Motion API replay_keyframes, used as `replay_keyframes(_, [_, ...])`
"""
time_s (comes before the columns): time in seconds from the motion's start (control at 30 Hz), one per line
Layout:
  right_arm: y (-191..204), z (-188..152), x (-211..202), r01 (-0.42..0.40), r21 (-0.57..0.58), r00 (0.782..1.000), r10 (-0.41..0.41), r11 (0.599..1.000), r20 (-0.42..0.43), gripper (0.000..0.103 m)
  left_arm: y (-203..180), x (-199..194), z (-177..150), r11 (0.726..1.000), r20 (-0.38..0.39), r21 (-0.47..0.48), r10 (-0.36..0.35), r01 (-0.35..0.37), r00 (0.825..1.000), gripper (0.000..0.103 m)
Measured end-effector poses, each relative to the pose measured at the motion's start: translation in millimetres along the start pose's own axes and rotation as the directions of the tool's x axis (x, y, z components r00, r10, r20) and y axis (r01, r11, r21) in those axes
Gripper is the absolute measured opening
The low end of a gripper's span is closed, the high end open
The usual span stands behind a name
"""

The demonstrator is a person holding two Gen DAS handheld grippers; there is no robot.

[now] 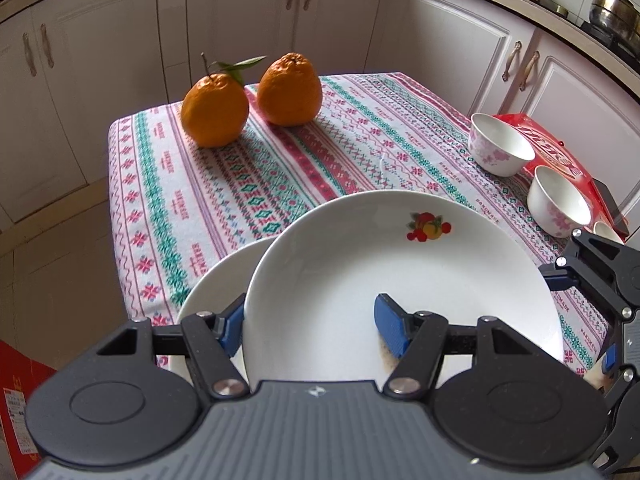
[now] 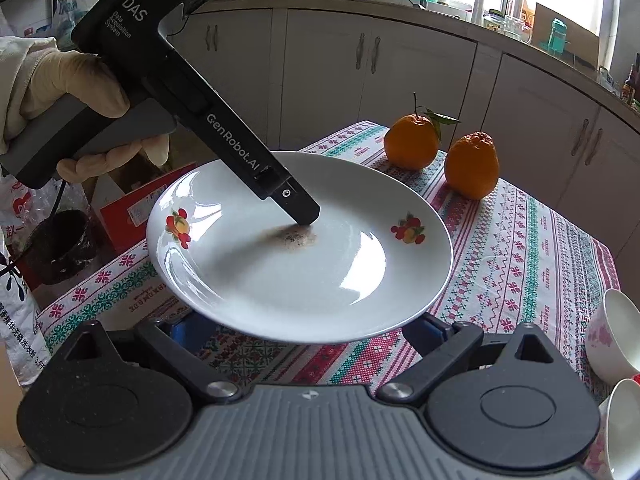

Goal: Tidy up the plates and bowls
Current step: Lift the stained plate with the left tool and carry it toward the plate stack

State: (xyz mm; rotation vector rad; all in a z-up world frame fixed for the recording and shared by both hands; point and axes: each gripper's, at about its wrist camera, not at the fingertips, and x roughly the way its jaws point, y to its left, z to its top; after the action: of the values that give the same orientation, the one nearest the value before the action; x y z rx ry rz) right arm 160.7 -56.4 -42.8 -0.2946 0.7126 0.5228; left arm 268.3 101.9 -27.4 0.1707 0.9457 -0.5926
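Note:
A white plate (image 1: 360,264) with fruit decals hangs tilted over the table, and my left gripper (image 1: 310,316) is shut on its near rim: one blue pad inside, one under the rim. From the right wrist view, the same plate (image 2: 320,280) has a brown smudge beside the left gripper (image 2: 304,218), which a gloved hand (image 2: 76,84) holds. A second white plate (image 1: 212,280) lies beneath it on the left. My right gripper (image 2: 310,330) stands open low under the lifted plate, its fingertips hidden. Two pink-flowered bowls (image 1: 500,148) (image 1: 558,204) stand at the right.
Two oranges (image 1: 214,110) (image 1: 289,90) sit at the far side of the patterned tablecloth (image 1: 280,168). A red box (image 1: 560,148) lies by the bowls at the table's right edge. Cabinets surround the small table. More red boxes and bags stand on the floor (image 2: 132,208).

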Motion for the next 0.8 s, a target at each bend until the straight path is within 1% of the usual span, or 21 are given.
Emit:
replay_keyframes(0.3, [10, -1, 4, 0.0, -0.033, 1.0, -0.001, 0.999, -0.024, 0.1, 12, 6, -17, 0.998, -0.004, -0.054, -0.017, 0.017, 1.0, 0.065])
replay_keyframes(0.5, [16, 2, 7, 0.002, -0.065, 0.999, -0.004, 0.998, -0.035, 0.1, 20, 7, -22, 0.996, -0.005, -0.082, -0.024, 0.024, 1.0, 0.065])
replay_keyframes(0.8, [19, 6, 10, 0.006, -0.084, 0.999, -0.01, 0.996, -0.046, 0.1, 28, 10, -27, 0.994, -0.01, -0.102, -0.031, 0.03, 0.999, 0.065])
